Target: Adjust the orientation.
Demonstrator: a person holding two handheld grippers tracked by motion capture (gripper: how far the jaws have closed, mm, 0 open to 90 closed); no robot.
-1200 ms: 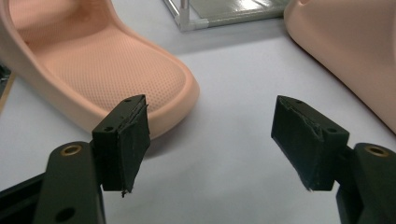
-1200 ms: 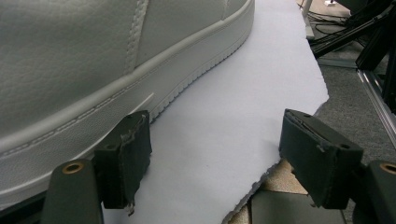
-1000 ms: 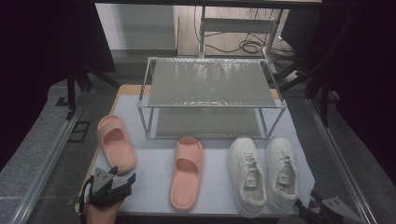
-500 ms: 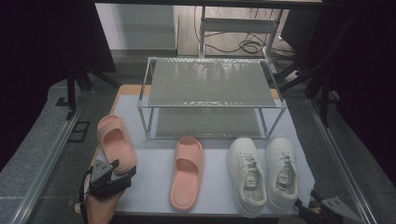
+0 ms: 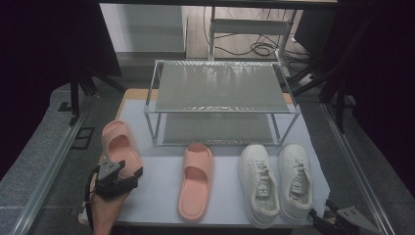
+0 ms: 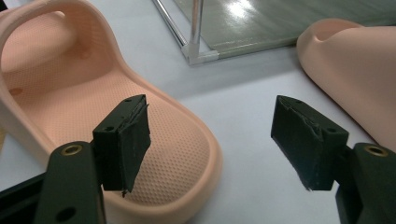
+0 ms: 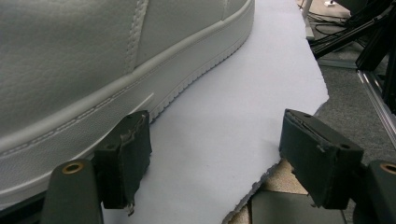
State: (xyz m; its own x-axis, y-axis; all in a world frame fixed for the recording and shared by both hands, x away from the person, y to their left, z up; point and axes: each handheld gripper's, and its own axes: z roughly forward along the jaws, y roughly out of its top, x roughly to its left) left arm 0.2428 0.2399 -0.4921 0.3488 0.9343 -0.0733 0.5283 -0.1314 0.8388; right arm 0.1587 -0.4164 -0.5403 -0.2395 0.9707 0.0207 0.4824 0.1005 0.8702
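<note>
The left gripper point(image 5: 119, 174) hangs at the heel of the left pink slipper point(image 5: 119, 148), at the near left of the white sheet point(image 5: 161, 196) that covers the table, with the person's hand point(image 5: 105, 210) coming in from the bottom edge; its jaws stand wide apart with nothing pressed between them, and in the left gripper view one jaw sits over the dotted footbed of that slipper point(image 6: 93, 107) while the other is over bare sheet; the toe of the second pink slipper point(image 6: 355, 60) lies just beyond that jaw on the right, apart from it. That second slipper point(image 5: 196, 182) lies in the middle of the sheet, toe pointing towards the metal shoe rack point(image 5: 220, 93), whose near corner post point(image 6: 196, 32) stands close behind the gap between the two slippers; the rack has a grey top shelf and a lower one, and its front rail runs just behind all the shoes. To the right a pair of white sneakers point(image 5: 276, 182) lies side by side, toes towards the rack. The right gripper point(image 5: 345, 220) rests at the near right corner of the table, jaws also open and gripping nothing; in the right gripper view one jaw is just beside the sole of the nearer sneaker point(image 7: 93, 60), and the other is over the torn edge of the sheet point(image 7: 261, 182); cables point(image 5: 254, 49) lie on the floor behind the rack.
</note>
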